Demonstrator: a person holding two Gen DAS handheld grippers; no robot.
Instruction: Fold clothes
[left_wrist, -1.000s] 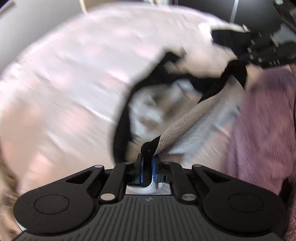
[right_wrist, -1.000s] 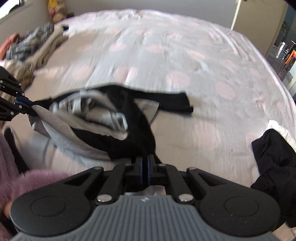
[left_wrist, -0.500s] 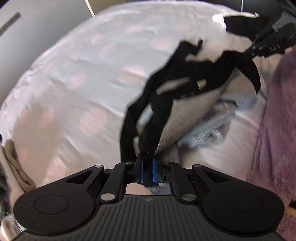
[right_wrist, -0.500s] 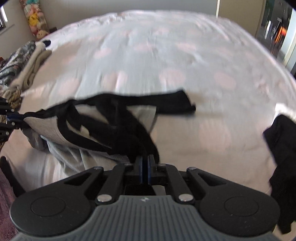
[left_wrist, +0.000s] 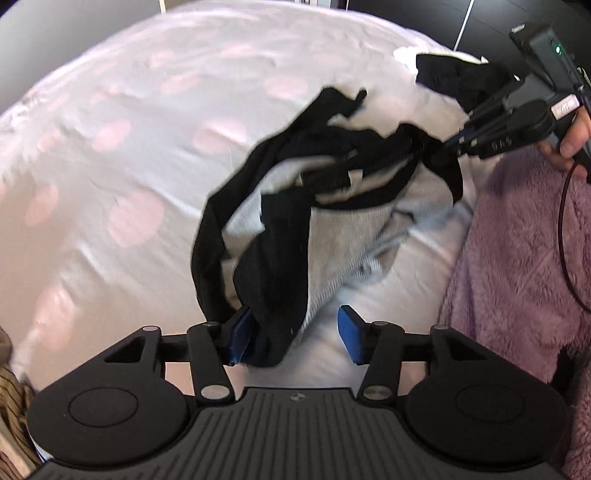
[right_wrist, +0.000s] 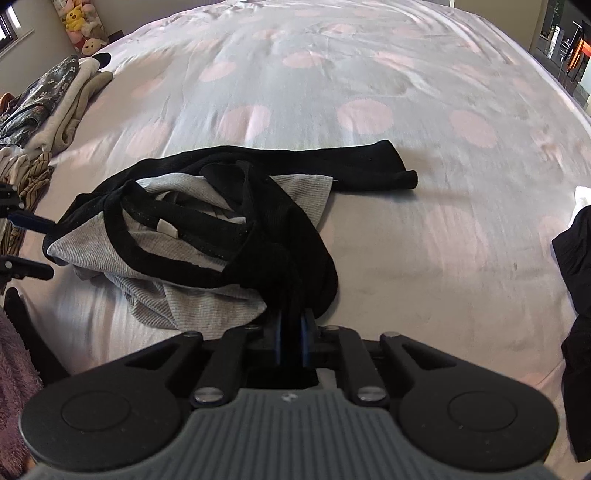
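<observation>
Garment (right_wrist: 207, 236) now slumped on bed (right_wrist: 369, 74), left claw (left_wrist: 295, 334) newly agape, right claw (right_wrist: 290, 341) pinching black trim.

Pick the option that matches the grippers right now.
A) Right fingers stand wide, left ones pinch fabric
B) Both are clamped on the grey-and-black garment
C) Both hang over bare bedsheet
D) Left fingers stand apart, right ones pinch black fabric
D: the left gripper has just been opening, its blue fingers apart around the garment, while the right gripper pinches black fabric.

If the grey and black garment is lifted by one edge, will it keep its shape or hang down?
The grey and black garment will probably hang limp: it already lies crumpled in soft folds. Its black sleeve and loose black bands would likely trail and tangle.
</observation>
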